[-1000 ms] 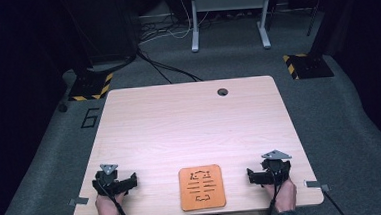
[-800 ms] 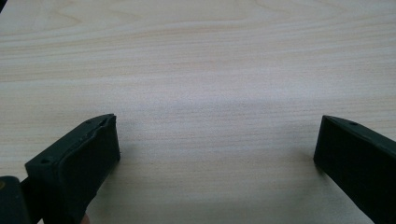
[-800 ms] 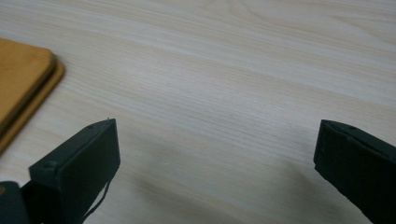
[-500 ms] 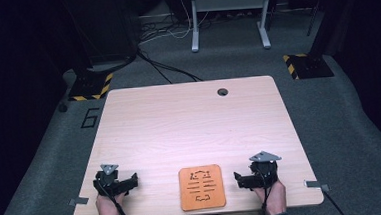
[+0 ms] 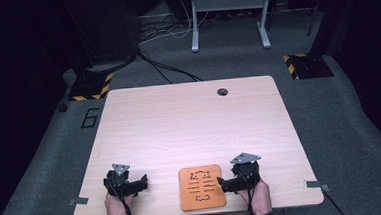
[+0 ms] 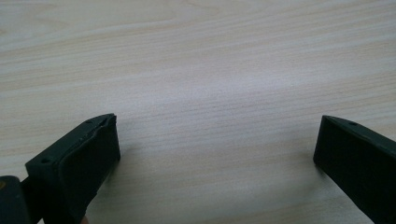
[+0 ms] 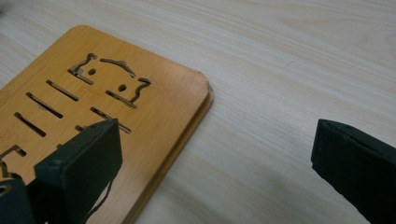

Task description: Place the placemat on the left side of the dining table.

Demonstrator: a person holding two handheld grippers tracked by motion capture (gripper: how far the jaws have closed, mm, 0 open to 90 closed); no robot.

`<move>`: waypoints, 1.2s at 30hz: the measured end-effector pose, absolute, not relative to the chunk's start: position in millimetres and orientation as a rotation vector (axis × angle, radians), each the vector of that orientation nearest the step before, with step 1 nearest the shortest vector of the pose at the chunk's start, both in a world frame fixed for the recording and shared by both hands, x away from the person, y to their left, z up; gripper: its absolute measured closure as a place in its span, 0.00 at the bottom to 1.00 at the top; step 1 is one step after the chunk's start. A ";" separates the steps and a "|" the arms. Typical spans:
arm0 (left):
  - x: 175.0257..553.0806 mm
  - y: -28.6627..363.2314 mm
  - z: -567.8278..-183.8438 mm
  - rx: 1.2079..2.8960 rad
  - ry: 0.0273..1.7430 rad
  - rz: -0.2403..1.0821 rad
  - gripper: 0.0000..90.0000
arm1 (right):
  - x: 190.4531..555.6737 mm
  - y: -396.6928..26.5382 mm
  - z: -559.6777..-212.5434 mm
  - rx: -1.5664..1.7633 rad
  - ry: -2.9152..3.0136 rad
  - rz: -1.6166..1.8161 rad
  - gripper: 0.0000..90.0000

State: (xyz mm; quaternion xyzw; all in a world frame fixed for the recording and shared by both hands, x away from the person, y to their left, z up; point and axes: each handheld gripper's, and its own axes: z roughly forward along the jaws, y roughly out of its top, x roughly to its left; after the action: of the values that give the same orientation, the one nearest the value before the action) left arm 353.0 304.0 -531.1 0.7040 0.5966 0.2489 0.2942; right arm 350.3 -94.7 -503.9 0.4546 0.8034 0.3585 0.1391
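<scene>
The flat orange wooden board with slotted cut-outs [image 5: 202, 186] lies at the near edge of the pale wood desk [image 5: 189, 122], the right claw [image 5: 226, 185] spread wide over its right edge, the left claw [image 5: 140, 183] spread too, well apart.

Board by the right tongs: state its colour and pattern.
Orange-brown board with cut-out slots; clearest in the right gripper view.

A pale wood-grain counter [image 5: 189, 127] stands on grey carpeted floor [image 5: 345, 123], with a round cable hole [image 5: 222, 92] near its far edge. One thing lies flat on it — an orange wooden board [image 5: 201, 187] with cut-out slots, close to the near edge, roughly midway along it.
</scene>
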 end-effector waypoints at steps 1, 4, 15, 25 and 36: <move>352.8 303.9 -531.5 1.870 1.588 0.662 0.00 | 350.6 -91.7 -504.1 1.314 2.330 1.036 0.01; 352.6 303.1 -531.4 1.875 1.584 0.673 0.00 | 352.0 -82.4 -505.6 1.301 2.355 1.028 0.02; 353.9 303.7 -531.4 1.880 1.581 0.663 0.00 | 357.2 -63.1 -514.5 1.255 2.403 0.975 0.02; 354.0 303.7 -531.4 1.880 1.580 0.664 0.00 | 359.5 -57.2 -514.8 1.249 2.396 0.959 0.02; 354.0 303.6 -531.4 1.880 1.580 0.664 0.00 | 359.5 -58.2 -515.8 1.236 2.404 0.964 0.02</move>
State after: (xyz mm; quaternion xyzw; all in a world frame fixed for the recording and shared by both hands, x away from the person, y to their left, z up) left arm 354.0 303.6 -531.4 0.7061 0.5937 0.2495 0.2943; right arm 359.5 -58.2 -515.8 0.4266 0.8299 0.3330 0.1355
